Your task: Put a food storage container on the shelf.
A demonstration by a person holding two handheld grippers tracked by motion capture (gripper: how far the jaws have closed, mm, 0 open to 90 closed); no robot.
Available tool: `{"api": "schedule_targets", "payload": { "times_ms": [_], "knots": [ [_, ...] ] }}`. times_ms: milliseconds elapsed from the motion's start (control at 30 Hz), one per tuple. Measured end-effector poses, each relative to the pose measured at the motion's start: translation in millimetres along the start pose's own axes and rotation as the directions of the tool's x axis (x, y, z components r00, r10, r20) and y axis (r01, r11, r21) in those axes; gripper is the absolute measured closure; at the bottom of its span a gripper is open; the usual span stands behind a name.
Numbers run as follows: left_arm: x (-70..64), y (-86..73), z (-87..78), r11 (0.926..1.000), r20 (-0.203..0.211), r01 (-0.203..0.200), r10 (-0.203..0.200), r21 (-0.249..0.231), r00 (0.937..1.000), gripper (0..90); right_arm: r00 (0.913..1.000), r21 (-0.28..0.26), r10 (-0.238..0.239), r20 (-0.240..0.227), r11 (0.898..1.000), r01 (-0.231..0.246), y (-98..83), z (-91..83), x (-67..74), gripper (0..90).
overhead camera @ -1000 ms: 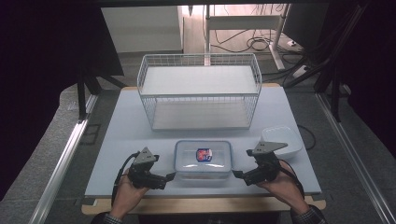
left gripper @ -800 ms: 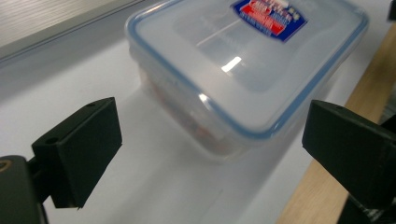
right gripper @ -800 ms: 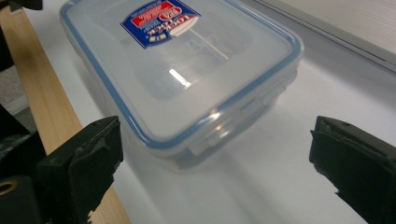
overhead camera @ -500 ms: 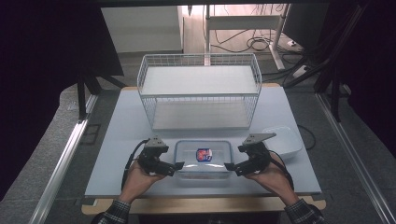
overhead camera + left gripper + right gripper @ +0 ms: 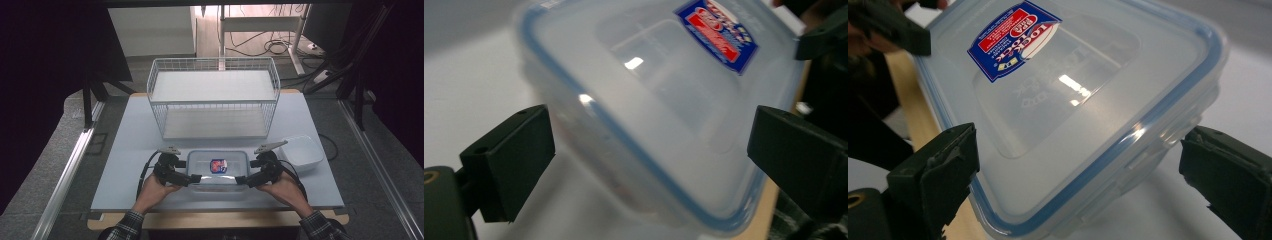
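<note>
A clear plastic box (image 5: 218,169) with a blue-rimmed lid and a red and blue sticker (image 5: 218,165) is lying flat on the table (image 5: 125,150), near its front edge, and it is sitting right between the two grippers. The left gripper (image 5: 196,178) is reaching in at the box's left end and the right gripper (image 5: 241,180) at its right end, each held in one of the person's hands.

In the left gripper view, the box (image 5: 664,110) is filling the space between the two black fingers (image 5: 509,162), which are standing wide apart on either side of a corner; their pads are not pressing on it. The jaws have just been opening a little further, with the box's corner between them. In the right gripper view, the same is showing: the box (image 5: 1083,115) is lying between fingers (image 5: 935,180) spread wide, one beside the lid's near edge and one out past the side latch, neither squeezing it. These jaws too have just been opening, around the box's end.

Just beyond the right gripper's fingers, a white bowl (image 5: 301,151) is resting on the table. Farther ahead of both sets of fingers, a white wire basket (image 5: 214,97) is standing across the back of the table.
</note>
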State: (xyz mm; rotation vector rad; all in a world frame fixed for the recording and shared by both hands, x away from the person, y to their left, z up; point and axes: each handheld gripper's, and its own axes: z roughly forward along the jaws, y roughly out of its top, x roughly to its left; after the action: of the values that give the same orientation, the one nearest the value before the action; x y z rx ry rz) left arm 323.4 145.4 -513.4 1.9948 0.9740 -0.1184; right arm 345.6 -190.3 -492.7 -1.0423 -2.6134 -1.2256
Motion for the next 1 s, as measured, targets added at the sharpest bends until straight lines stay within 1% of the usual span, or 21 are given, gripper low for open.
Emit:
{"api": "schedule_targets", "payload": {
  "times_ms": [33, 67, 100, 133, 167, 200, 267, 300, 400, 433, 467, 500, 567, 600, 633, 667, 733, 833, 900, 933, 1000],
  "knots": [
    [1.4, -0.1, 0.6, 1.0, 0.011, 0.007, -0.007, 0.001, 0.9999, 1.6, 0.9998, 0.002, 0.015, -0.012, 1.0, -0.015, -0.4, 1.2, -1.7, 2.3],
    [4.0, -0.6, 1.2, 0.9998, 0.039, 0.02, -0.02, 0.005, 0.999, 3.0, 0.9987, 0.009, 0.038, -0.035, 0.999, -0.038, -0.6, 2.9, -4.8, 2.7],
    [5.6, -1.5, 2.5, 0.9993, 0.052, 0.036, -0.037, 0.006, 0.998, 3.0, 0.9987, 0.009, 0.038, -0.035, 0.999, -0.038, -0.6, 2.9, -4.8, 2.7],
    [7.1, -2.2, 3.8, 0.9986, 0.065, 0.053, -0.053, 0.009, 0.9965, 2.1, 0.9971, 0.011, 0.053, -0.055, 0.999, -0.052, -0.7, 4.3, -6.2, 3.2],
    [6.9, -2.8, 4.1, 0.9981, 0.071, 0.058, -0.06, 0.018, 0.9957, 0.9, 0.9941, 0.016, 0.08, -0.074, 0.997, -0.079, -1.2, 7.6, -8.2, 1.9],
    [6.9, -2.8, 4.1, 0.9981, 0.071, 0.058, -0.06, 0.018, 0.9957, 1.4, 0.9941, 0.016, 0.08, -0.074, 0.997, -0.079, -1.2, 7.6, -8.2, 1.9],
    [3.0, -2.7, 1.2, 0.9983, 0.051, 0.054, -0.055, 0.02, 0.9972, 2.8, 0.9922, 0.021, 0.096, -0.08, 0.995, -0.095, -1.7, 7.4, -8.6, 3.2],
    [0.9, -3.2, -1.2, 0.9989, 0.042, 0.044, -0.044, 0.02, 0.9981, 4.6, 0.9918, 0.025, 0.101, -0.079, 0.995, -0.099, -2.0, 6.5, -8.1, 4.1],
    [-2.3, -8.3, -7.3, 0.999, 0.05, 0.04, -0.041, 0.021, 0.9979, 10.6, 0.9892, 0.042, 0.116, -0.089, 0.993, -0.113, -4.5, 4.7, -6.6, 5.9],
    [-3.6, -10.6, -9.4, 0.999, 0.05, 0.04, -0.041, 0.019, 0.9979, 15.2, 0.989, 0.049, 0.117, -0.091, 0.992, -0.112, -6.9, 1.8, -4.0, 8.8],
    [-4.8, -13.0, -11.3, 0.9989, 0.054, 0.043, -0.044, 0.017, 0.9976, 17.4, 0.9899, 0.049, 0.11, -0.089, 0.993, -0.106, -8.2, 0.1, -2.6, 10.6],
    [-6.4, -15.2, -13.2, 0.999, 0.054, 0.042, -0.043, 0.014, 0.9976, 17.4, 0.9899, 0.049, 0.11, -0.089, 0.993, -0.106, -8.2, 0.1, -2.6, 10.6],
    [-12.4, -21.0, -18.0, 0.9997, 0.038, 0.025, -0.025, 0.002, 0.999, 22.8, 0.9932, 0.047, 0.086, -0.078, 0.996, -0.082, -11.9, -5.9, 3.2, 16.7],
    [-13.9, -22.8, -20.5, 0.9996, 0.035, 0.028, -0.028, -0.008, 0.999, 25.5, 0.9942, 0.044, 0.079, -0.073, 0.996, -0.076, -13.0, -8.2, 5.0, 19.3],
    [-13.9, -22.8, -20.5, 0.9996, 0.035, 0.028, -0.028, -0.008, 0.999, 29.2, 0.9942, 0.044, 0.079, -0.073, 0.996, -0.076, -13.0, -8.2, 5.0, 19.3],
    [-14.3, -24.6, -23.2, 0.9994, 0.037, 0.031, -0.03, -0.018, 0.9989, 29.2, 0.9952, 0.035, 0.072, -0.067, 0.997, -0.069, -14.0, -10.6, 6.8, 22.3],
    [-14.6, -28.5, -26.6, 0.9987, 0.049, 0.038, -0.036, -0.035, 0.9982, 35.6, 0.9956, 0.023, 0.068, -0.064, 0.997, -0.067, -15.8, -15.5, 8.9, 27.6],
    [-14.0, -30.5, -28.9, 0.9969, 0.056, 0.062, -0.06, -0.047, 0.9967, 39.5, 0.9958, 0.001, 0.067, -0.062, 0.998, -0.067, -18.4, -20.1, 9.7, 35.5],
    [-13.6, -31.4, -31.3, 0.9949, 0.056, 0.075, -0.071, -0.067, 0.9959, 43.2, 0.9933, -0.013, 0.088, -0.074, 0.996, -0.09, -20.1, -22.8, 7.8, 41.3],
    [-13.7, -31.4, -32.8, 0.9937, 0.051, 0.081, -0.077, -0.078, 0.9957, 45.9, 0.9899, -0.029, 0.113, -0.085, 0.993, -0.116, -21.0, -24.6, 6.5, 45.3],
    [-14.8, -30.5, -34.0, 0.9933, 0.035, 0.069, -0.066, -0.093, 0.9972, 50.6, 0.9882, -0.054, 0.123, -0.092, 0.99, -0.128, -21.4, -27.4, 4.4, 49.3]
  ]
}}
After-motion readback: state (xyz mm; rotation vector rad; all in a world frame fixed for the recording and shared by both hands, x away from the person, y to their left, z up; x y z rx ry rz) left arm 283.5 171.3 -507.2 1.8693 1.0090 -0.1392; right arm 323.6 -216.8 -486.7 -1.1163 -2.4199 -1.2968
